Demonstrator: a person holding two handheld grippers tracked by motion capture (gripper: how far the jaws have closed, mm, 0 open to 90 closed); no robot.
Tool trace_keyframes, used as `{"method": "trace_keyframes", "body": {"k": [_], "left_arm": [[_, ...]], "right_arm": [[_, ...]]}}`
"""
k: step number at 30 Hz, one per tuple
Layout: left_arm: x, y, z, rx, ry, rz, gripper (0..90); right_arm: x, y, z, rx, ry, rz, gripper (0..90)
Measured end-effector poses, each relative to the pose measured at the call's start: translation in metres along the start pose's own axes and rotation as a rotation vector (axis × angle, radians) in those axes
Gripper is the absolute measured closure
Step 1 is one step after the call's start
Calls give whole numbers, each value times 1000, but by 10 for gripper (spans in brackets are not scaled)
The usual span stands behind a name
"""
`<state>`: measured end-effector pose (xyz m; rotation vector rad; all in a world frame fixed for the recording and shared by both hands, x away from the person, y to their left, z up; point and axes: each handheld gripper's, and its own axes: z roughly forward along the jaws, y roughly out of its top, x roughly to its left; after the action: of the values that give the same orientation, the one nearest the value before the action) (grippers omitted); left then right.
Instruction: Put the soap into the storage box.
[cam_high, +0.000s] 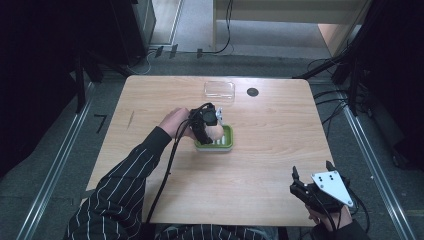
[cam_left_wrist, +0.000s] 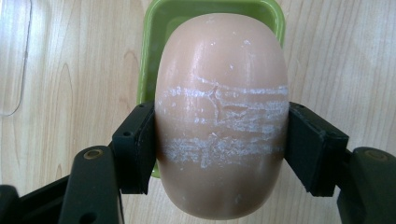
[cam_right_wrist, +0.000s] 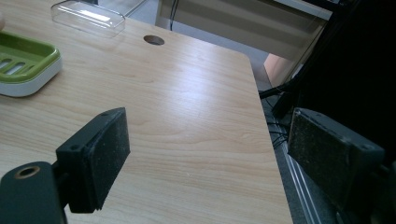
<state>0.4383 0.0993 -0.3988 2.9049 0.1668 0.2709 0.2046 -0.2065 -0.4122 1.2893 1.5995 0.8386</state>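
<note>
Soap bar held over its green dish

The left tool (cam_left_wrist: 219, 140) is clamped on a peach-coloured soap bar (cam_left_wrist: 220, 116), one pad pressing each long side, and holds it above the green soap dish (cam_high: 216, 139) near the middle of the table (cam_high: 150, 100). The grip sits across the bar's waist (white scuff lines run there), which probably keeps the slick, rounded soap from squirting out. The bar lies lengthwise with the dish, so it looks lined up to go down onto the slotted tray. The clear lid (cam_high: 219, 89) lies well apart toward the far edge, leaving the dish open. The right tool (cam_high: 311, 181) hangs at the near right corner with its jaws apart, holding nothing.
</note>
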Motion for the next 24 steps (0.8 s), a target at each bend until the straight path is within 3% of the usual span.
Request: {"method": "trace_keyframes", "body": {"k": [24], "left_arm": [[7, 3, 11, -8, -3, 23, 335]], "right_arm": [[-3, -3, -5, 9, -20, 6, 136]]}}
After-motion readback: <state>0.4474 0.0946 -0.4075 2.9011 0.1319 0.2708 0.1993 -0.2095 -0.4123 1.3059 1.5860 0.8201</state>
